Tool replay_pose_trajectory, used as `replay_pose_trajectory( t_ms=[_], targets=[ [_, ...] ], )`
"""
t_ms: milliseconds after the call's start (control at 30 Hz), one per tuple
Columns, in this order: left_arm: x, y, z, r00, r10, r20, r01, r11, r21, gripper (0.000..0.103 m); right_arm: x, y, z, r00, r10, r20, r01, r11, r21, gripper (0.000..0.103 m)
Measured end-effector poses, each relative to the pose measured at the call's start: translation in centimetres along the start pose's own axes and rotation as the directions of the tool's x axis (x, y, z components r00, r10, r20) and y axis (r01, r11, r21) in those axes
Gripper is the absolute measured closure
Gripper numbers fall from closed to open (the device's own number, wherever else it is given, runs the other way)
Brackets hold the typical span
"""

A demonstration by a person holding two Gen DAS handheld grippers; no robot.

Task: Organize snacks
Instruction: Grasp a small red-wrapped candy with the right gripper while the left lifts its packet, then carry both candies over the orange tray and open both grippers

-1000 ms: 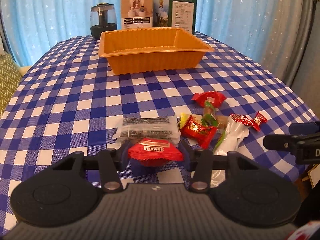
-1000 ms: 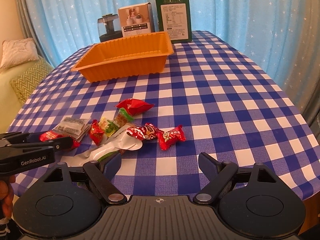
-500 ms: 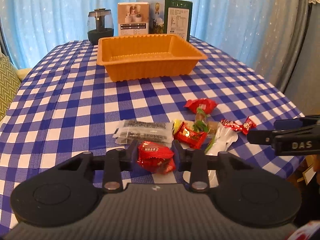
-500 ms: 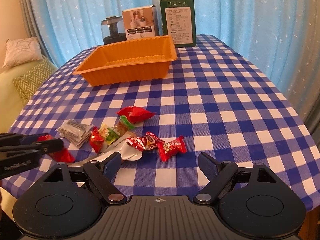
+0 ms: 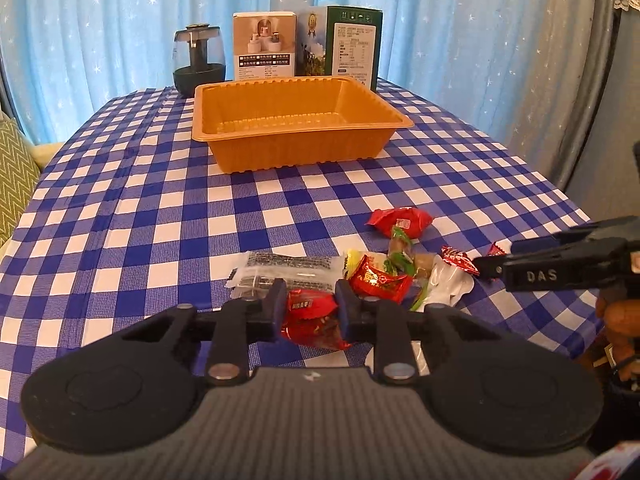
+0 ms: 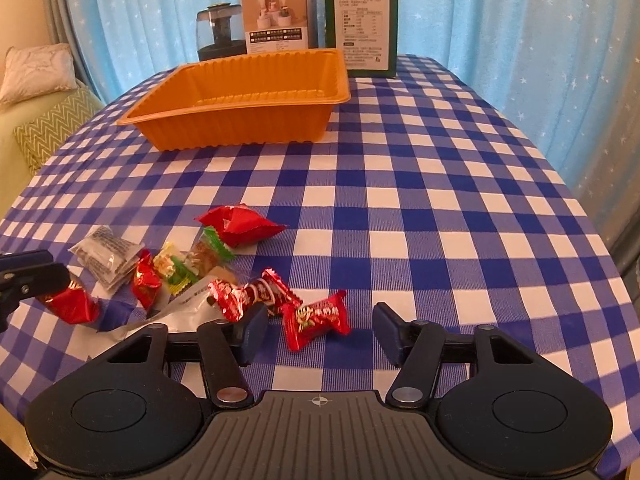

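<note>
My left gripper (image 5: 311,308) is shut on a red snack packet (image 5: 316,322) and holds it just above the table; it also shows in the right wrist view (image 6: 70,304). My right gripper (image 6: 320,330) is open, with a red wrapped candy (image 6: 316,320) between its fingers on the cloth. An empty orange tray (image 5: 298,128) stands farther back. A pile of snacks lies near the front edge: a grey packet (image 5: 286,274), a red packet (image 5: 402,220), a small red candy (image 5: 378,282), green-wrapped candies (image 6: 212,248) and a white wrapper (image 5: 448,286).
The table has a blue and white checked cloth (image 5: 140,208). A dark jar (image 5: 199,60), a white box (image 5: 265,46) and a green box (image 5: 352,44) stand behind the tray. Curtains hang behind. A sofa with cushions (image 6: 36,128) is at the left.
My left gripper has closed tighter on the red packet and lifted it off the cloth. My right gripper has moved forward and down around the red candy.
</note>
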State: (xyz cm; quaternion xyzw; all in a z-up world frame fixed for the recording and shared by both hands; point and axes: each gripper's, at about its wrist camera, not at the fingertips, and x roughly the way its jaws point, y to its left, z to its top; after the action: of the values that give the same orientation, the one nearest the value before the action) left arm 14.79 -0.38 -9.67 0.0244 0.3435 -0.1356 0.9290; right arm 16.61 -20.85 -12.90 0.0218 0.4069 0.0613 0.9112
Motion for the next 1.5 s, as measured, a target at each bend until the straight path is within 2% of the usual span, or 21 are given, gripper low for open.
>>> replay_pose_trajectory(
  t_ms=[100,233,433,567,667,700,833,1133,1500],
  targets=[
    [0.0,0.0,0.0,1.000,0.001,0.004,-0.001,1.000,0.004,0.080,0.7,0.1,0.2,1.000,0.000,-0.018,0.000,1.000,-0.012,0.068],
    [0.3,-0.2,-0.2,1.000,0.001,-0.007,-0.001,1.000,0.011,0.073,0.6,0.6,0.0,1.000,-0.012,-0.019,0.012,0.999,-0.035,0.079],
    [1.1,-0.8,-0.7,0.999,0.005,-0.048,-0.002,0.999,0.048,0.063,0.5,0.5,-0.1,1.000,-0.021,-0.020,0.021,0.999,-0.024,0.079],
    [1.2,-0.8,-1.1,0.998,0.002,-0.068,0.001,0.999,0.048,0.063,0.3,0.4,-0.1,1.000,-0.020,-0.022,0.020,0.999,-0.026,0.079],
    [1.2,-1.0,-1.2,0.997,0.004,-0.077,0.001,0.998,0.061,0.068,0.2,0.3,0.0,1.000,-0.020,-0.015,0.019,1.000,-0.020,0.079],
    [1.2,-1.0,-1.2,0.997,-0.005,-0.083,0.010,0.998,0.064,0.074,0.1,0.4,0.0,1.000,-0.019,-0.011,0.019,1.000,-0.018,0.079],
    [1.3,-1.1,-1.3,0.995,-0.007,-0.101,0.014,0.998,0.065,0.075,-0.3,0.2,0.0,1.000,-0.022,0.004,0.022,1.000,-0.016,0.079],
    [-0.3,-0.6,0.4,0.999,-0.016,-0.048,0.016,1.000,0.003,0.075,-1.6,0.0,0.9,0.998,-0.016,0.068,0.016,1.000,0.008,0.079],
    [0.4,0.8,6.7,0.999,0.014,0.052,-0.014,1.000,0.008,0.075,-2.3,0.1,4.9,0.986,0.032,0.166,-0.036,0.999,0.021,0.079]
  ],
)
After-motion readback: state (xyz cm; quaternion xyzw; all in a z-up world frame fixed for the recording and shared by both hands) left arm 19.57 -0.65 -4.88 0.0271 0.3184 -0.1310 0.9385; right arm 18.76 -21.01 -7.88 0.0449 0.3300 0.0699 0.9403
